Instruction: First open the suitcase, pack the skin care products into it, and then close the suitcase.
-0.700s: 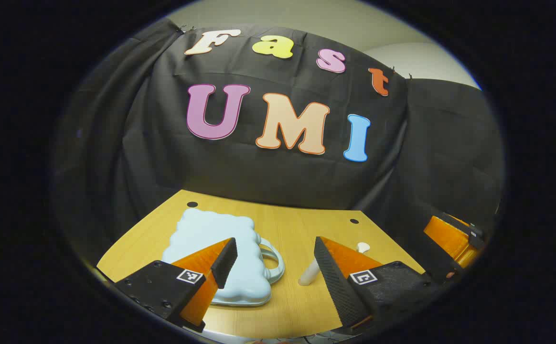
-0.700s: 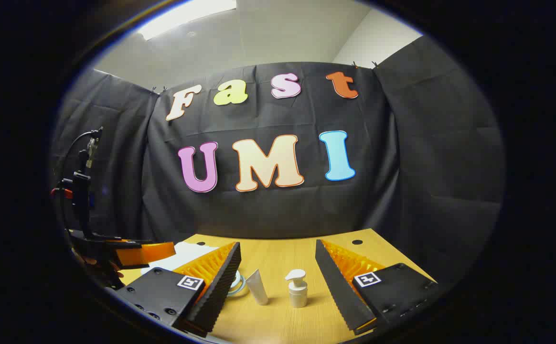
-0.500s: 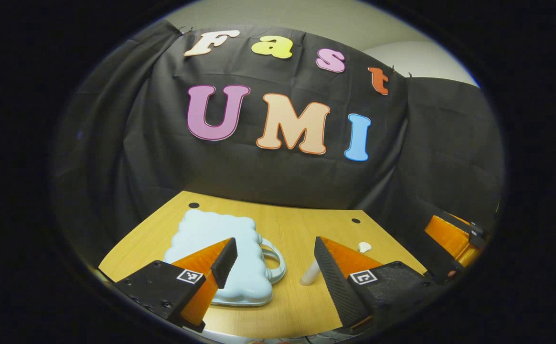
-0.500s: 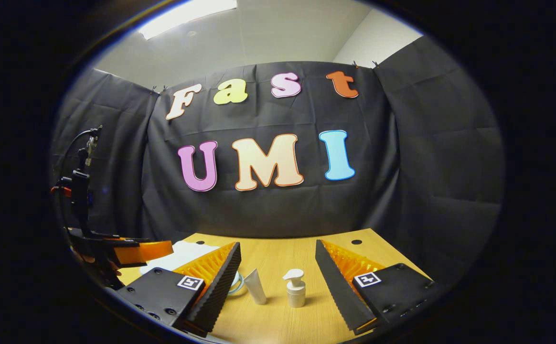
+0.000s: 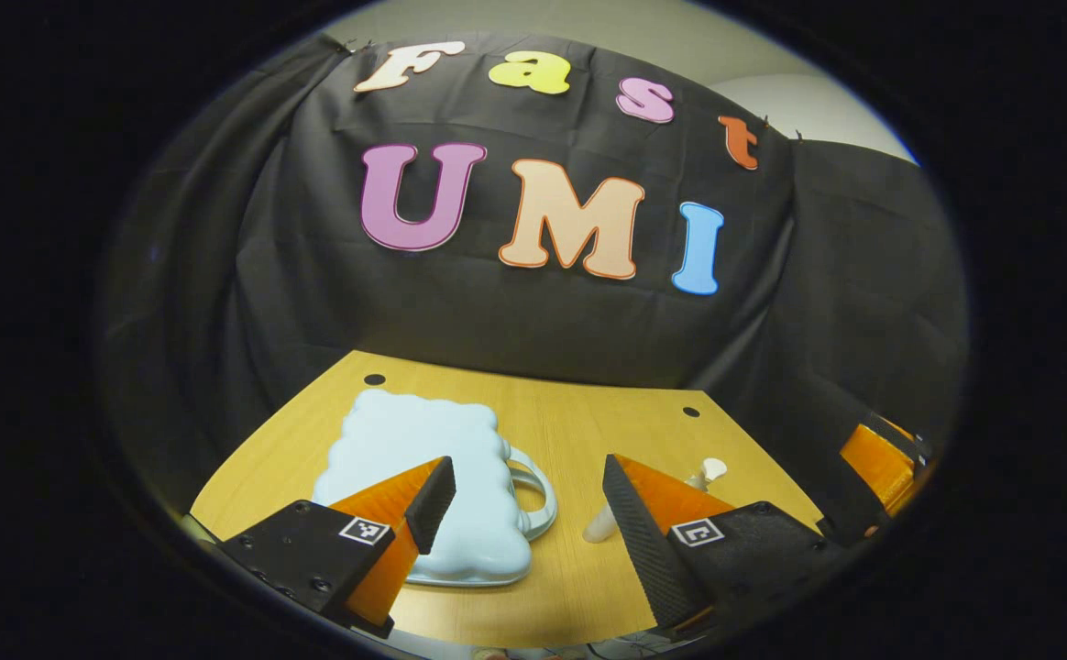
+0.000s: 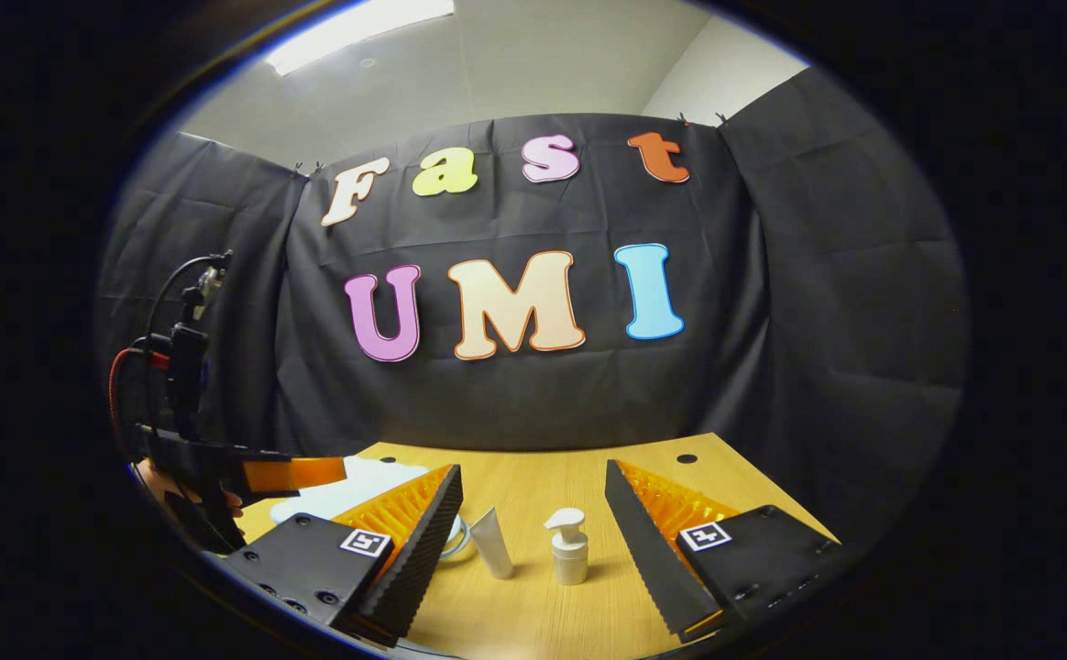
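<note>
Currently, the suitcase (image 5: 423,490) lay closed and flat on the wooden table (image 5: 579,587), toward its left side and nearer the front edge than the back. It was pale blue, with a scalloped, cloud-like outline, a smooth domed lid and a looped handle (image 5: 533,500) on the side facing the table's middle. In the right gripper view, part of it (image 6: 341,486) showed behind that gripper's left finger.

Two skin care products stood near the middle of the table, close together but apart. The tube (image 6: 493,555) was white, tapered and tilted, resting on its cap end. The pump bottle (image 6: 569,548) was white, short and upright, with a curved dispenser head. In the left gripper view, the tube (image 5: 599,526) and the pump head (image 5: 709,470) were partly hidden behind that gripper's right finger.

The left hand-held gripper (image 5: 524,500) was above the front edge, fingers spread wide, gripping nothing, with the suitcase handle between them. It (image 6: 295,473) also appeared at the left of the right gripper view, with a hand (image 6: 171,486) on it.

The right hand-held gripper (image 6: 533,509) was likewise wide apart and empty, framing both products.
</note>
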Demonstrator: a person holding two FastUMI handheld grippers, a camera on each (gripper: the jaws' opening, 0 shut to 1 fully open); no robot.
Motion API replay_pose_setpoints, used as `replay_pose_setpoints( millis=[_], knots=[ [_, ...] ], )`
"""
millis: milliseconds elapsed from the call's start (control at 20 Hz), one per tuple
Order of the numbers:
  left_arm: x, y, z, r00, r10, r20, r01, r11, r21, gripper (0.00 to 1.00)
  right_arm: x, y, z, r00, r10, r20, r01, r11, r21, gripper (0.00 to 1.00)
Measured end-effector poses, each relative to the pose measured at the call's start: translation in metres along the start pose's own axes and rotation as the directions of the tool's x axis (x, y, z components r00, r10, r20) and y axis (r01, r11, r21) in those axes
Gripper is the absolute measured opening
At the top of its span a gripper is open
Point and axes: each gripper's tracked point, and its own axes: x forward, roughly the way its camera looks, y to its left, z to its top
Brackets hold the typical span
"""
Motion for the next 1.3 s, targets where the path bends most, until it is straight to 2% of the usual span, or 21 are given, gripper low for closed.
replay_pose_setpoints(
  millis=[150, 300, 500, 700, 900, 1050, 1150, 1300],
  knots=[
    [0.022, -0.004, -0.009, 0.996, -0.035, -0.085, 0.034, 0.999, -0.015, 0.96, 0.001, -0.003, -0.008, 1.0, -0.001, -0.022, 0.001, 1.0, 0.0, 0.96],
    [0.051, -0.011, -0.021, 0.976, -0.079, -0.204, 0.072, 0.997, -0.042, 0.95, 0.0, -0.008, -0.02, 0.999, -0.005, -0.053, 0.005, 1.0, 0.007, 0.98],
    [0.084, -0.021, -0.045, 0.916, -0.127, -0.38, 0.093, 0.99, -0.107, 0.96, -0.002, -0.022, -0.03, 0.996, -0.03, -0.085, 0.031, 1.0, 0.005, 0.98],
    [0.118, -0.021, -0.061, 0.861, -0.119, -0.494, 0.058, 0.989, -0.137, 0.95, -0.005, -0.037, -0.039, 0.992, -0.059, -0.111, 0.059, 0.998, 0.001, 0.98],
    [0.14, -0.028, -0.084, 0.784, -0.113, -0.61, 0.039, 0.99, -0.133, 0.95, -0.005, -0.051, -0.049, 0.986, -0.088, -0.144, 0.09, 0.996, 0.006, 0.98],
    [0.153, -0.025, -0.105, 0.707, -0.066, -0.704, 0.003, 0.996, -0.089, 0.94, -0.005, -0.057, -0.054, 0.983, -0.098, -0.157, 0.102, 0.995, 0.017, 0.98],
    [0.161, -0.025, -0.116, 0.66, -0.043, -0.75, -0.014, 0.998, -0.069, 0.89, -0.004, -0.062, -0.057, 0.98, -0.108, -0.165, 0.112, 0.994, 0.016, 0.98],
    [0.173, -0.023, -0.129, 0.606, -0.005, -0.795, -0.039, 0.999, -0.036, 0.83, -0.003, -0.07, -0.063, 0.977, -0.116, -0.181, 0.123, 0.992, 0.029, 0.98]
  ],
)
